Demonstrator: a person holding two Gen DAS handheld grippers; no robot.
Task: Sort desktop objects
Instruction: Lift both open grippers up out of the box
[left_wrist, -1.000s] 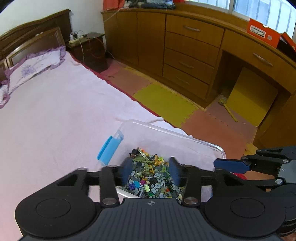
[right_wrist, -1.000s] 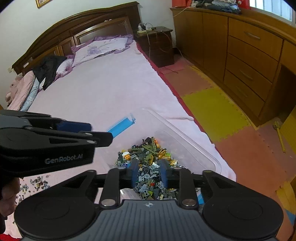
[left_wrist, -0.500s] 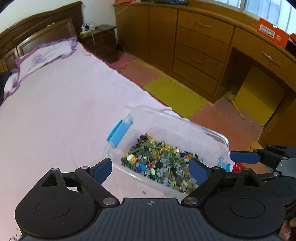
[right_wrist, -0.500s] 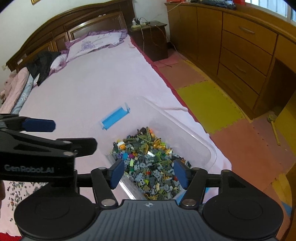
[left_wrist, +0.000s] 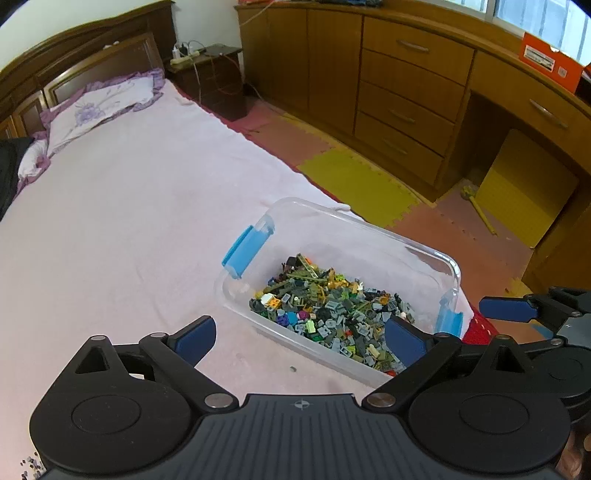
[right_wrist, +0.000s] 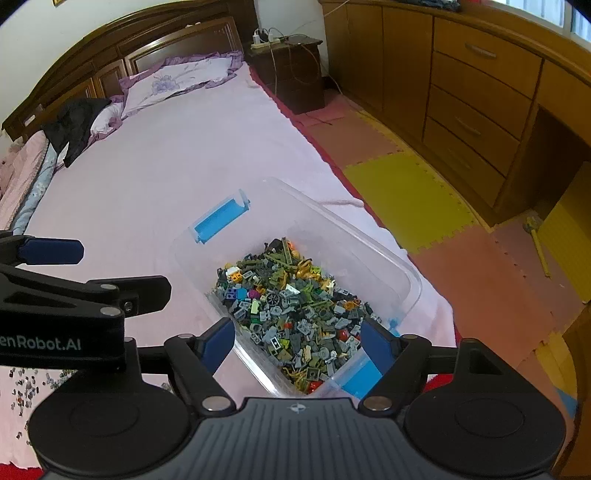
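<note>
Bed (left_wrist: 129, 221): smooth pink sheet, broad bare area at left. Left gripper (left_wrist: 301, 334): jaws opening, nothing between. Clear plastic bin (left_wrist: 369, 236), blue latches, heaped small bricks (right_wrist: 291, 310), lower centre beside bed's right edge. Right gripper (right_wrist: 297, 341): jaws opening over bin, nothing pinched.

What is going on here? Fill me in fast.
A person holds a claw in each hand over a clear plastic bin that sits on a bed with a pink sheet. The bin holds a heap of small building bricks. The left claw and the right claw are both opening, and neither grips anything. A few loose bricks lie scattered on the sheet beside the bin, so the sorting looks unfinished.
</note>
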